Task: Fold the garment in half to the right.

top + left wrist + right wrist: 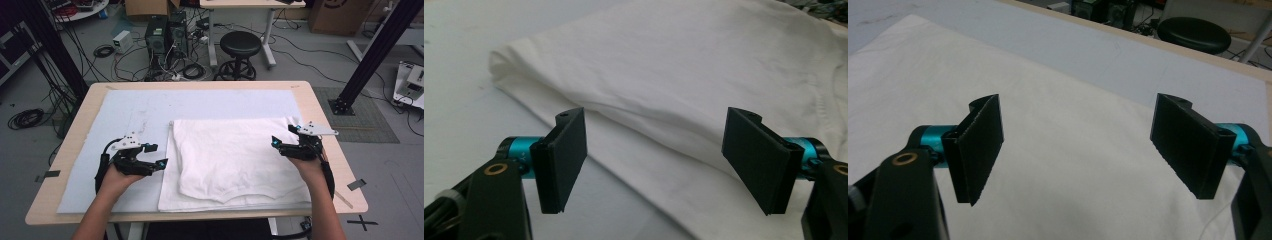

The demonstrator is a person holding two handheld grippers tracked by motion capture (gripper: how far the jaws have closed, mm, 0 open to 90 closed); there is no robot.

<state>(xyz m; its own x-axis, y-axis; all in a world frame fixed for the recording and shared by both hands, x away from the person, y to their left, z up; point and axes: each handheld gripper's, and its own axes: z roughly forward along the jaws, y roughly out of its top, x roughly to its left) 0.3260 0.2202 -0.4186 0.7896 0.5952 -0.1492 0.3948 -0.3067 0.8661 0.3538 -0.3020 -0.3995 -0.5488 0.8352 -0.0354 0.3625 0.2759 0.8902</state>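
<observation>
1. The left gripper (156, 156) hovers over the pale mat (120, 115) just off the left edge of the white garment (235, 155). Its jaws stand wide apart with nothing between them. In the left gripper view the fingers (561, 160) frame the garment's folded left edge (574, 95), which lies just ahead of the tips and slightly below them.

2. The garment lies flat on the mat, between the two grippers, folded over itself. A lower layer (170, 200) sticks out past the upper one along the left and near sides.

3. It looks like thin, soft cotton: light, limp and with no stiffness, so it will sag and drape from wherever it is pinched. It is not fragile. The cloth should grip well against the pads, though stacked layers may slide over one another.

4. Best holds, as I judge it, are the edges and corners nearest each set of fingers. A pinch at the rolled fold in front of the left tips would take all the layers together, and a shallow nip would likely lift the top layer alone.

5. The right gripper (285, 136) sits over the garment's right edge, jaws spread and empty. In the right gripper view the cloth (1073, 150) spreads under and beyond the fingers (979, 150).
</observation>
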